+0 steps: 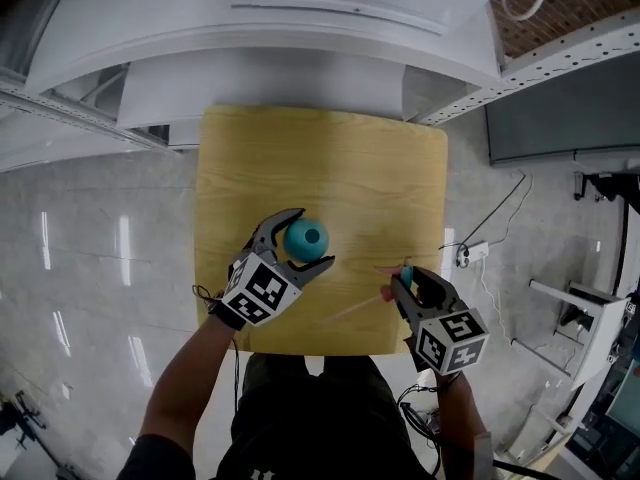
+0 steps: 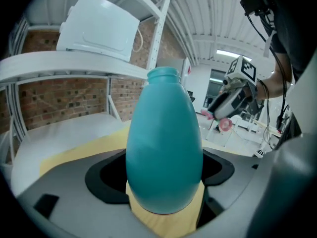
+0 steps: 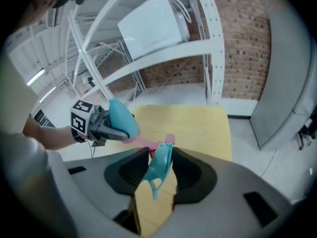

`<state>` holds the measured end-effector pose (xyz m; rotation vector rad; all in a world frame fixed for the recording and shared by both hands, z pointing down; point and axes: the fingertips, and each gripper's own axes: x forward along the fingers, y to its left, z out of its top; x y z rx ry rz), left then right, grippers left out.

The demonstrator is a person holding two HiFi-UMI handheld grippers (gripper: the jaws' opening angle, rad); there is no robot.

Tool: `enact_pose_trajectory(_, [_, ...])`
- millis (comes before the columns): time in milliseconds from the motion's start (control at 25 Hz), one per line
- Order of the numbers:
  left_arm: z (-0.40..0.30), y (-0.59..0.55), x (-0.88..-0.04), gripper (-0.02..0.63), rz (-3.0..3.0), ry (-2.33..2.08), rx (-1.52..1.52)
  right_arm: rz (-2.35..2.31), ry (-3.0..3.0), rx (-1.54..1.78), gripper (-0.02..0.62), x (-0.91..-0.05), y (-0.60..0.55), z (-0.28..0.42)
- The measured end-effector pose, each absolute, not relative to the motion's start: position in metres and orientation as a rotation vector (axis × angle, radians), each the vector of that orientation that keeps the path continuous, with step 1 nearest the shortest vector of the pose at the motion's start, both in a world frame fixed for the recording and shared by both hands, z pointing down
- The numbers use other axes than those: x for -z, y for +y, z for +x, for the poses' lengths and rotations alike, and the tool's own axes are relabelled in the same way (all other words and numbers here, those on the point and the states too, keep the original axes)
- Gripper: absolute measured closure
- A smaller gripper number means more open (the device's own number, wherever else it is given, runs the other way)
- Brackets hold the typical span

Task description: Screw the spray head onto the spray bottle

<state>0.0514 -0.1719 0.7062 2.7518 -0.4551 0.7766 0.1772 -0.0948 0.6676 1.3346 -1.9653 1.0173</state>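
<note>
A teal egg-shaped spray bottle [image 1: 305, 238] stands upright over the wooden table [image 1: 330, 158], its neck open at the top. My left gripper [image 1: 312, 237] is shut on its belly, which fills the left gripper view [image 2: 163, 148]. The spray head [image 1: 403, 271], teal with pink parts, hangs to the right of the bottle and apart from it. My right gripper [image 1: 408, 280] is shut on it, and the teal trigger [image 3: 161, 165] shows pinched between the jaws. A thin pink tube [image 1: 350, 310] trails from the head toward the table's front edge. The bottle [image 3: 123, 119] lies ahead and left of the right gripper.
A white metal shelf frame [image 3: 208, 43] stands beyond the table's far edge, with a white box [image 3: 153, 26] on it and a brick wall behind. A power strip and cable [image 1: 475, 253] lie on the tiled floor to the right.
</note>
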Motion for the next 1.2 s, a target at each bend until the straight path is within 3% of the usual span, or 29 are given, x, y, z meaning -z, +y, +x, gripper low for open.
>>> enact_pose_trajectory(680, [0.053, 0.017, -0.465, 0.199, 2.169, 0.753, -0.597, 1.285, -2.575, -0.105, 0.442, -0.299, -0.134, 0.176])
enact_pose_trajectory(1200, [0.063, 0.062, -0.438, 0.201, 2.245, 0.844, -0.699, 0.98, -2.6, 0.363, 0.442, -0.254, -0.097, 0.11])
